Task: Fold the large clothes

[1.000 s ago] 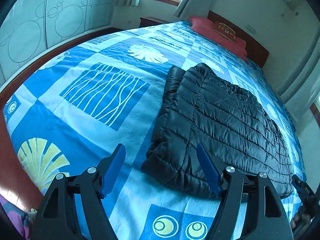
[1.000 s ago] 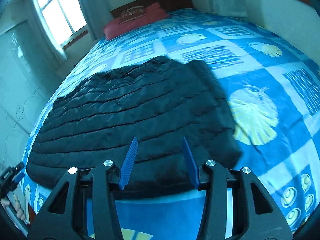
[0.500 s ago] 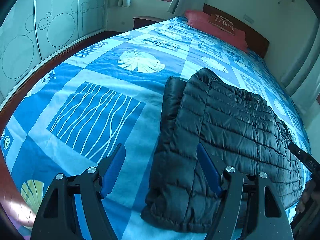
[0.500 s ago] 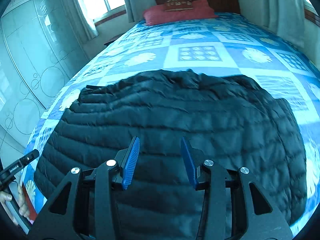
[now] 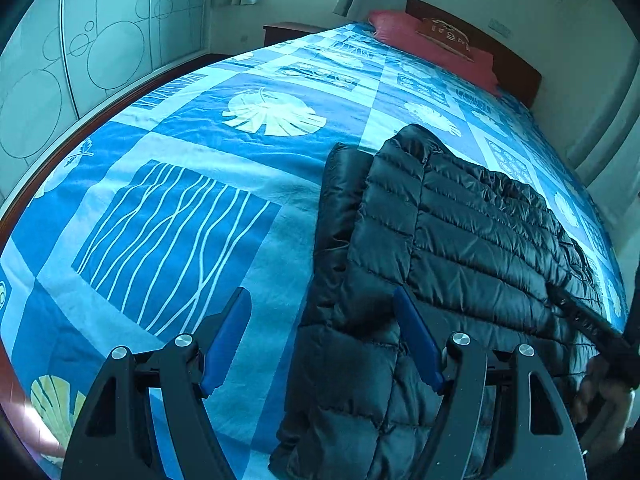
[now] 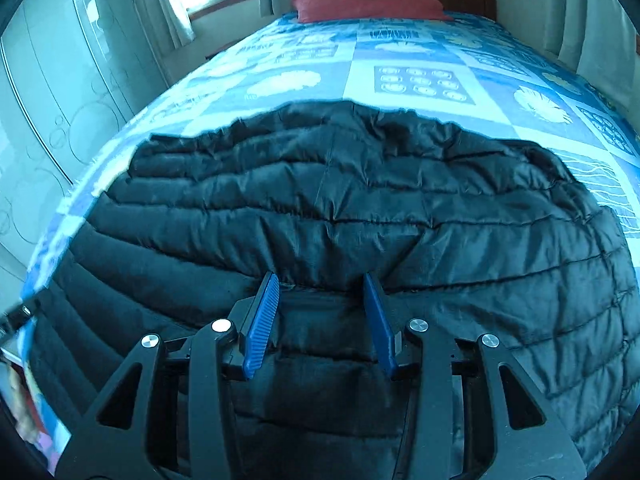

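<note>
Both open, the left hand-held gripper (image 5: 322, 340) and right hand-held gripper (image 6: 322, 312) meet the black quilted puffer jacket (image 6: 360, 216) at lower frame, where slick padding may, seemingly, slip a shallow pinch.

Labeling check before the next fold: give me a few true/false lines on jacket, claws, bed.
1. The jacket is black and quilted. True.
2. The left claw is clamped shut on the jacket. False: it is open, with the jacket's edge between its fingers.
3. The right claw is open over the jacket. True.
4. The jacket hangs off the side of the bed. False: it lies on the blue patterned cover.
5. A red pillow sits at the headboard end. True.
6. The pillow lies on top of the jacket. False: it is far beyond it, with bare cover between.
</note>
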### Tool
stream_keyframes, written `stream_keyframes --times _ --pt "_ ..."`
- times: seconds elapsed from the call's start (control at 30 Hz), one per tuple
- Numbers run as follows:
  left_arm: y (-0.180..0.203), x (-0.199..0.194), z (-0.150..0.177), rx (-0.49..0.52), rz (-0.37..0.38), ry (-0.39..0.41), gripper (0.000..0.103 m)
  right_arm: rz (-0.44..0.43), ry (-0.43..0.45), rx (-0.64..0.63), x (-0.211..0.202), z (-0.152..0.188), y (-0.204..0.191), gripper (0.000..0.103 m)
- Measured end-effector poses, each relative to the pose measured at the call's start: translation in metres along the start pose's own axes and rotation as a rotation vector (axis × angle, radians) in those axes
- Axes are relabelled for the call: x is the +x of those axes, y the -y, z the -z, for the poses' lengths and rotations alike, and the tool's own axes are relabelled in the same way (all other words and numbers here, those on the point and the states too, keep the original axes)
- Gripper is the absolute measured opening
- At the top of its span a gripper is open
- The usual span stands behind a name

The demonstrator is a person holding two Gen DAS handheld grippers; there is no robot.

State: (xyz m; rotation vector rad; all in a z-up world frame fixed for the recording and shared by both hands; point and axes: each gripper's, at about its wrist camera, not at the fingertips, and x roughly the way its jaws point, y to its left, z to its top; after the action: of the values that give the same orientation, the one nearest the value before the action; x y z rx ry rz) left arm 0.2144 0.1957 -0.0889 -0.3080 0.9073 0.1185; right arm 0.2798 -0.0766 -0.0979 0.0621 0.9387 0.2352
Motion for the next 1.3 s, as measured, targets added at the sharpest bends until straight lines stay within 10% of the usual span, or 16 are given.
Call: stream_keyframes --times 0.8,1.07,1.3 --pt "0.012 0.086 -0.037 0.034 0.157 -0.221 0.087 0.031 0.017 -0.016 0.011 0.013 -0.004 0.044" --pt "0.016 0.082 -0.031 0.033 0.301 -0.221 0.036 0.035 0.025 -0.018 0.010 0.015 -0.005 0.044" --pt "0.044 0.039 -0.042 0.077 0.241 -0.124 0.022 0.032 0.038 -0.005 0.005 0.015 -0.007 0.044"
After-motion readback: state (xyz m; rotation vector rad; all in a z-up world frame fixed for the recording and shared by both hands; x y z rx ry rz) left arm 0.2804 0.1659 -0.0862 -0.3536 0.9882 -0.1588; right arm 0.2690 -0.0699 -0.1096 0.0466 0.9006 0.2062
